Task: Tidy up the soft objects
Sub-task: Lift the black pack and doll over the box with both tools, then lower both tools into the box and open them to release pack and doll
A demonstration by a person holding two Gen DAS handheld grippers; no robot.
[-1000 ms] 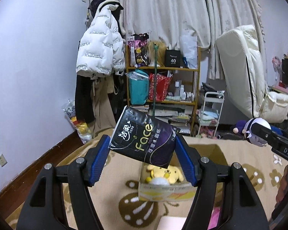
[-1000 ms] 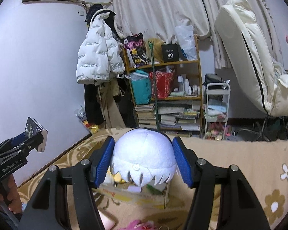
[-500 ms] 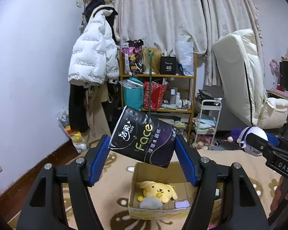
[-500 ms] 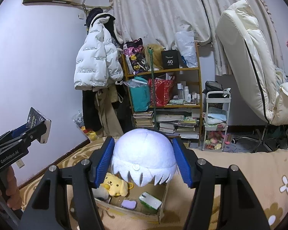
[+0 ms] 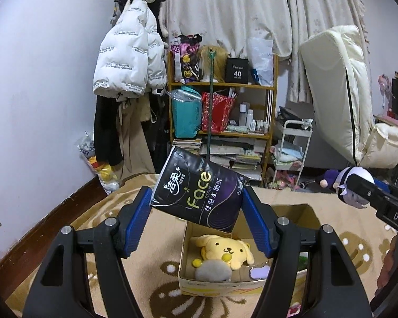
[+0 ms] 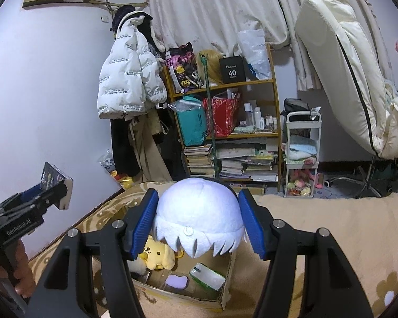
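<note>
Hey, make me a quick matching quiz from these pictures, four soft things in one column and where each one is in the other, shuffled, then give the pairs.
Things:
1. tissue pack
2. white-haired plush
3. yellow dog plush
4. white puffer jacket

Places:
A. lying in the cardboard box
B. clamped in the right gripper
C. hanging by the wall, left of the shelf
D. clamped in the left gripper

Pairs: 1-D, 2-B, 3-A, 4-C
</note>
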